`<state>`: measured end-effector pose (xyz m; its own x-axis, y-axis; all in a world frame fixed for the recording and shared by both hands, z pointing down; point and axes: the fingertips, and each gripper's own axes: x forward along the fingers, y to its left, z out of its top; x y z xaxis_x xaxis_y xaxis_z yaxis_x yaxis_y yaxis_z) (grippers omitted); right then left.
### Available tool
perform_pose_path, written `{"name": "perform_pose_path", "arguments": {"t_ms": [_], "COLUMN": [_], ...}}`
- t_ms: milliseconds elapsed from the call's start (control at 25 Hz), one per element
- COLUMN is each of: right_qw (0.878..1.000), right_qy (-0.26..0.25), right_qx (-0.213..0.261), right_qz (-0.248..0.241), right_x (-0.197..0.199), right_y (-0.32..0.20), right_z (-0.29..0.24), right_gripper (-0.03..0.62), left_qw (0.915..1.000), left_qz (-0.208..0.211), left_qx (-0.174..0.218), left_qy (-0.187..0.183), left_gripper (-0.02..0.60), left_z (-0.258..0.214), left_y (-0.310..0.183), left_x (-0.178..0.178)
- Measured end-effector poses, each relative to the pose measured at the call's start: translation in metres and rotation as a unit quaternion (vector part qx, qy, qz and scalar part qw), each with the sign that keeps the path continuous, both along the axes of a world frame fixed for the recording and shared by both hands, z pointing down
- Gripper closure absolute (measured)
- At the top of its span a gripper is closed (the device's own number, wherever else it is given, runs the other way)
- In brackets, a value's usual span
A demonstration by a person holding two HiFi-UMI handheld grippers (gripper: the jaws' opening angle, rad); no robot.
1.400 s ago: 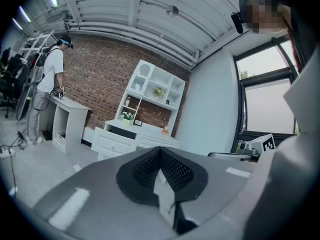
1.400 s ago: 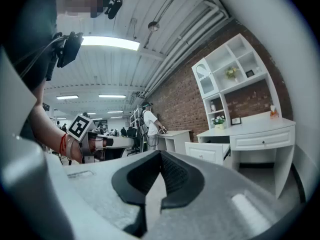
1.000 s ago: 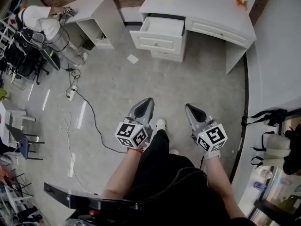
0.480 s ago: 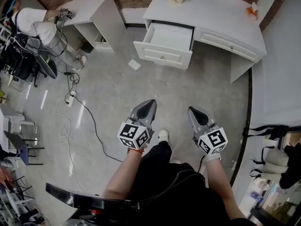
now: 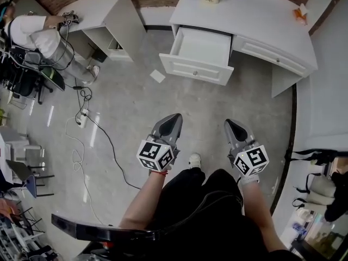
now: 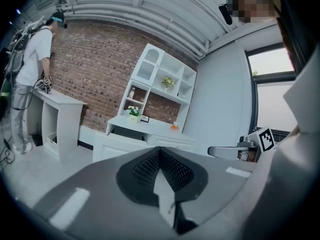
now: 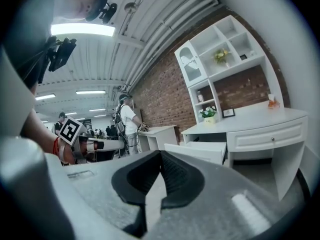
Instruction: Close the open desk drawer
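Observation:
A white desk (image 5: 255, 20) stands at the top of the head view, and its left drawer (image 5: 198, 56) is pulled out and looks empty. The drawer (image 7: 200, 151) also shows in the right gripper view, and the desk (image 6: 150, 131) lies ahead in the left gripper view. My left gripper (image 5: 173, 118) and right gripper (image 5: 231, 125) are held side by side well short of the drawer, above the grey floor. Both are shut with nothing between the jaws. A second drawer (image 5: 272, 56) to the right of the open one is closed.
A smaller white desk (image 5: 103, 15) stands at the upper left, where a person (image 5: 32, 29) in a white shirt works. A cable (image 5: 103, 140) and power strip lie on the floor at left. A scrap of paper (image 5: 157, 76) lies before the drawer. A grey wall (image 5: 326, 91) runs along the right.
The desk and open drawer have drawn closer and shifted slightly right in the head view as I walk forward. Both grippers keep their pose and stay shut.

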<state>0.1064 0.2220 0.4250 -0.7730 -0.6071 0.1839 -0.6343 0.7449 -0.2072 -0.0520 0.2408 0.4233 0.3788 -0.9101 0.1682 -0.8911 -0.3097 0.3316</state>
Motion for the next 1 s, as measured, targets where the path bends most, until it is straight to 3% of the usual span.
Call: {"name": "perform_pose_path", "arguments": {"t_ms": [560,1000], "right_qw": [1.000,0.999], "right_qy": [0.006,0.004], "right_qx": [-0.025,-0.041], "right_qz": [-0.005,0.000], "right_x": [-0.023,-0.051], "right_y": [-0.037,-0.104], "right_z": [0.024,0.043], "right_gripper": [0.594,0.594], "left_qw": [0.9996,0.9994], "left_qz": [-0.007,0.010], "left_qx": [-0.021,-0.032], "left_qy": [0.015,0.010], "left_gripper": [0.578,0.578], "left_z": [0.024,0.034], "left_y": [-0.039,-0.103], "left_x": [-0.017,-0.031]}}
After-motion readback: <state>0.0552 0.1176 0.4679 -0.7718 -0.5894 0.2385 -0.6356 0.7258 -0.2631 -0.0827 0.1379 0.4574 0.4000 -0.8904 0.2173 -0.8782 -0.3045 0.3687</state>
